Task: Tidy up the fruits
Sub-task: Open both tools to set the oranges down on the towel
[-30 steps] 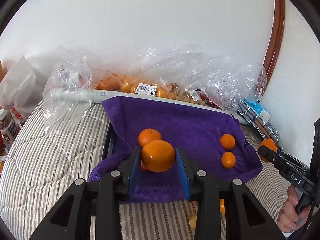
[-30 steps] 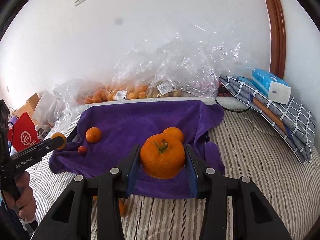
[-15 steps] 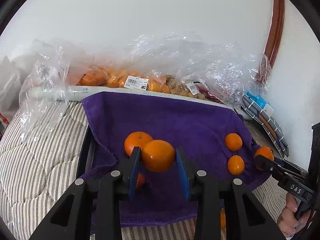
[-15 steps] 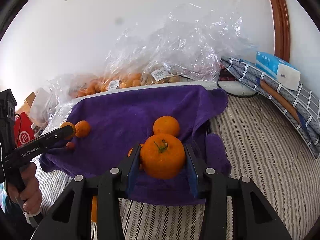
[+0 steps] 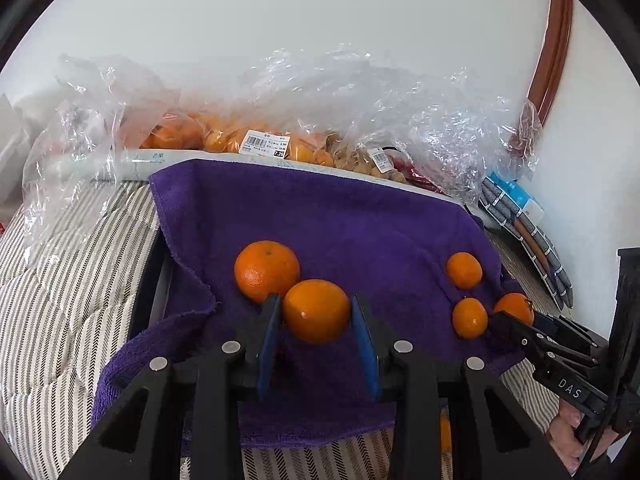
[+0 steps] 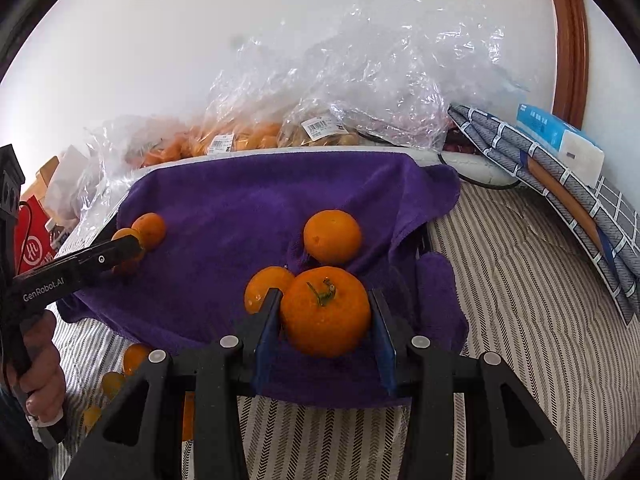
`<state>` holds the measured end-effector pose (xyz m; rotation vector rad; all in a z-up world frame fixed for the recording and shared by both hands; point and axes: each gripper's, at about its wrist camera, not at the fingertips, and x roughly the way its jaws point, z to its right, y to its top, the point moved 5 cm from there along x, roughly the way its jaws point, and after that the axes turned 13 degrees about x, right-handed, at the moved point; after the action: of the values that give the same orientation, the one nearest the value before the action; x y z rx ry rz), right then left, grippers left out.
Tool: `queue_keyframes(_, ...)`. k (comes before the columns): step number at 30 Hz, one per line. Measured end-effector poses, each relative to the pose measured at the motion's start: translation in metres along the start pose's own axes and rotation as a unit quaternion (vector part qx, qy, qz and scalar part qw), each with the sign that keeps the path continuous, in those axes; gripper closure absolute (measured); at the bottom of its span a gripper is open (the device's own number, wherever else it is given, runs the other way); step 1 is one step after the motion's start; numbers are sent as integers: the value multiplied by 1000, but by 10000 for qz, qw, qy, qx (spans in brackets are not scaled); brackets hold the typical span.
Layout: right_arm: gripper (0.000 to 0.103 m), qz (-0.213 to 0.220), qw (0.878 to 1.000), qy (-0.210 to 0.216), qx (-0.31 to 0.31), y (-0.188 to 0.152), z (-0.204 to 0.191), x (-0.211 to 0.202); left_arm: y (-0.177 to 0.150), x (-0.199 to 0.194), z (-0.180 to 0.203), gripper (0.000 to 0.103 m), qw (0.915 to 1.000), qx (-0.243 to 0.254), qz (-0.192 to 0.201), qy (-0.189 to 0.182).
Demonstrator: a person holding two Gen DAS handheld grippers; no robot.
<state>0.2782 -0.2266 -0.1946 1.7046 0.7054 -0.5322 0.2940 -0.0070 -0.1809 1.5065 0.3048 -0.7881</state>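
Note:
My left gripper (image 5: pixel 316 316) is shut on an orange (image 5: pixel 316 310), held over the near left part of the purple towel (image 5: pixel 340 220), just in front of a larger orange (image 5: pixel 266 270) lying there. My right gripper (image 6: pixel 326 312) is shut on an orange with a green stem (image 6: pixel 326 310), held over the towel's (image 6: pixel 260 200) near right part, beside two resting oranges (image 6: pixel 332 236) (image 6: pixel 264 286). Two small oranges (image 5: pixel 464 270) (image 5: pixel 470 318) lie at the towel's right side. The right gripper also shows in the left wrist view (image 5: pixel 516 320), the left gripper in the right wrist view (image 6: pixel 126 246).
Clear plastic bags of fruit (image 5: pixel 248 140) line the wall behind the towel. Folded checked cloth (image 6: pixel 560 184) and a blue tissue pack (image 6: pixel 560 140) lie at the right. Loose small oranges (image 6: pixel 134 358) lie on the striped bedding (image 6: pixel 500 280) in front of the towel.
Both grippers have moved forward over the purple towel with their oranges still held. The resting oranges now lie closer to the fingertips.

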Motion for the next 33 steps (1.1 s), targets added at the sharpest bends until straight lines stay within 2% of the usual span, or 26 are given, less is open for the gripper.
queue_keyframes(10, 58, 181, 9998, 14, 117, 4, 4, -8, -2, 6, -1, 69, 9999, -18, -102, -56)
queue_keyframes(14, 51, 299, 9995, -9, 137, 6, 6, -12, -2, 6, 0, 69, 9999, -1, -101, -43)
queue_keyframes(23, 47, 490, 9987, -149, 22, 5, 2, -16, -2, 6, 0, 69, 9999, 44, -127, -16)
queue_keyframes(27, 47, 609, 9980, -160, -47, 4, 1, -22, -1, 1, 1, 62, 10000, 41, -36, -66)
queue_keyframes(33, 46, 929, 9955, -63, 157, 11, -1, -44, 1, -14, 2, 62, 9998, 29, 209, -12)
